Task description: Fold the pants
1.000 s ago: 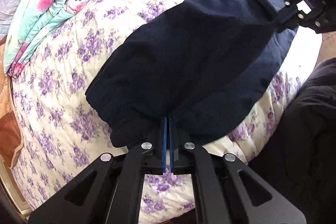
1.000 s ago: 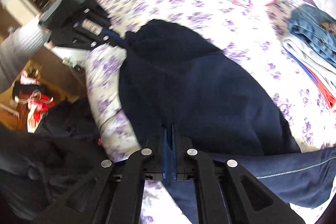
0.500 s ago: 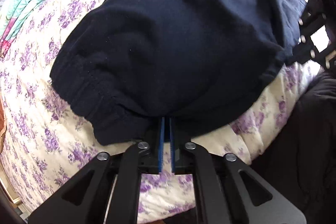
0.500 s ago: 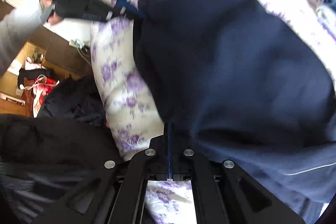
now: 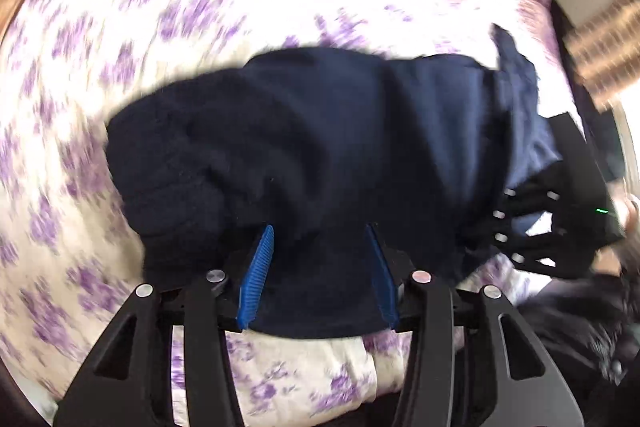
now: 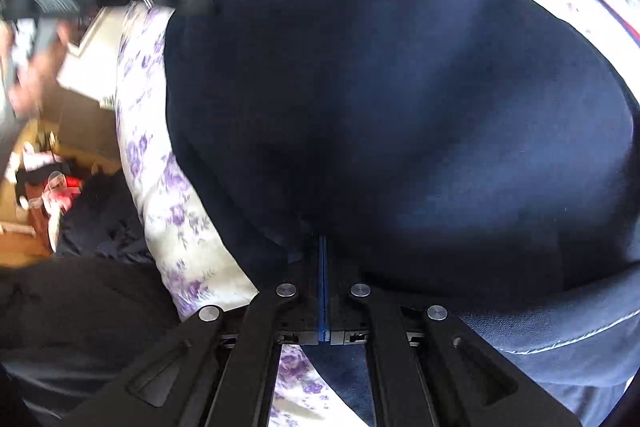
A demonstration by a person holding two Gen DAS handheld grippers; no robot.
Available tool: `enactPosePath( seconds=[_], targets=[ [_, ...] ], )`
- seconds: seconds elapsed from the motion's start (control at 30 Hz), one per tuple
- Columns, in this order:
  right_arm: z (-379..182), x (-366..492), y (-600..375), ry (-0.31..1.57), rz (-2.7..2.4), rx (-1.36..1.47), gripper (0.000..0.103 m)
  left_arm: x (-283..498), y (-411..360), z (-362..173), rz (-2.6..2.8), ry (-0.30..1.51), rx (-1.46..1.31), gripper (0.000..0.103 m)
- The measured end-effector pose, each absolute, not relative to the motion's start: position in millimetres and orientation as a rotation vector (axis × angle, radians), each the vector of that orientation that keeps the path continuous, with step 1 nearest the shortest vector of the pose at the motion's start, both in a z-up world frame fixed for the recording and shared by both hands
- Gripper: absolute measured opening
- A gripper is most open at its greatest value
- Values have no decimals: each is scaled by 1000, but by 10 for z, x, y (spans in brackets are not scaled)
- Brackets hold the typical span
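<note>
Navy pants (image 5: 320, 147): folded on the floral bed (image 5: 100, 67). Left hand-held gripper (image 5: 320, 267): clamped half a second ago, now spread wide, fabric lying between its fingers. Right hand-held gripper (image 6: 323, 283): still pinched on the pants' edge.

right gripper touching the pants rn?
Touching. The right wrist view shows the right gripper with its jaws shut on the edge of the navy pants, the fabric pinched between them.

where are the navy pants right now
The navy pants lie on the floral bedspread near its edge, spread between the open left gripper and the right gripper, which is shut on them.
</note>
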State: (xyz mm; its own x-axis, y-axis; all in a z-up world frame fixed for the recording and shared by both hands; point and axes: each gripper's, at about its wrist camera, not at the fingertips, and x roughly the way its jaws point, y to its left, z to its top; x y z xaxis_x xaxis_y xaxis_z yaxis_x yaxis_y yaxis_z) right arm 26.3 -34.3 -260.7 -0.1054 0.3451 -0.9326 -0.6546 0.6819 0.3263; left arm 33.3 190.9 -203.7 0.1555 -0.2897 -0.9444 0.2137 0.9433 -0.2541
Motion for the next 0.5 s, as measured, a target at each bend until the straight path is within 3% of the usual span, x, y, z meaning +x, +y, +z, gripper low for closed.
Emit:
enactPosePath(
  seconds=[0.13, 0.27, 0.4, 0.5],
  targets=[
    [-2351, 395, -560, 1462, 771, -209, 5, 237, 1987, -2083, -273, 1334, -160, 48],
    [-1837, 824, -1202, 1413, 560, -120, 43, -33, 2017, -2025, -231, 1334, -263, 48],
    [-1700, 1510, -2137, 1443, 131, -35, 56, -168, 1983, -2149, -191, 1385, -198, 49],
    [-1856, 1999, -2781, 1516, -74, 128, 56, -140, 2002, -2245, -177, 1398, -231, 50]
  ],
)
